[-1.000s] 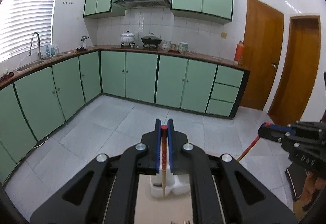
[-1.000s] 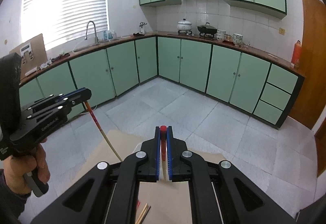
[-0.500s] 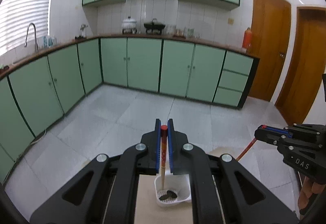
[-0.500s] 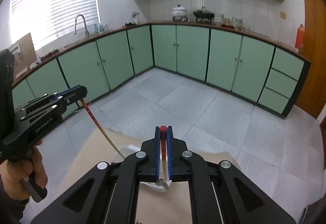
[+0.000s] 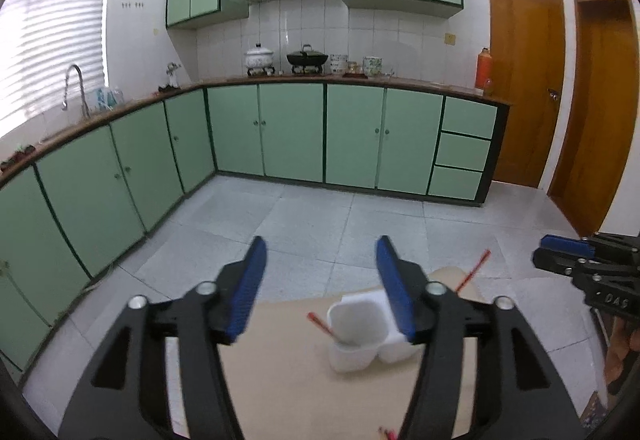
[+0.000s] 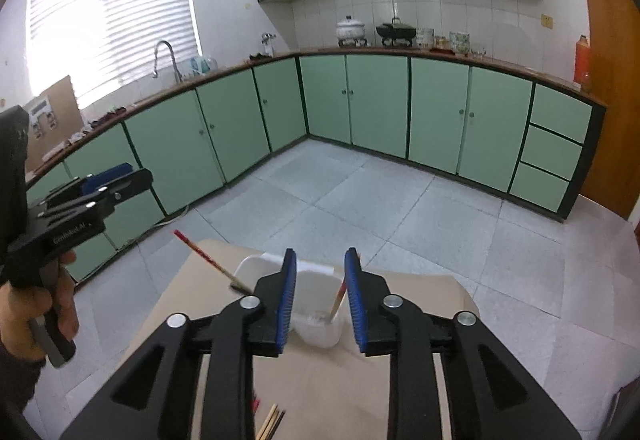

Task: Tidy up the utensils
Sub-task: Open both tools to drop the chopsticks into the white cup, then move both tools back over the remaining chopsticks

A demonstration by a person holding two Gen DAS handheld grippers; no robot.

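White holder (image 6: 316, 324) contains two red-tipped chopsticks (image 6: 340, 294), leaning apart.

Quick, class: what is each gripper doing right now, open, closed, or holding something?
Left gripper: jaws opening, nothing between them; its chopstick leans in the white holder.
Right gripper: jaws opening, holding nothing.
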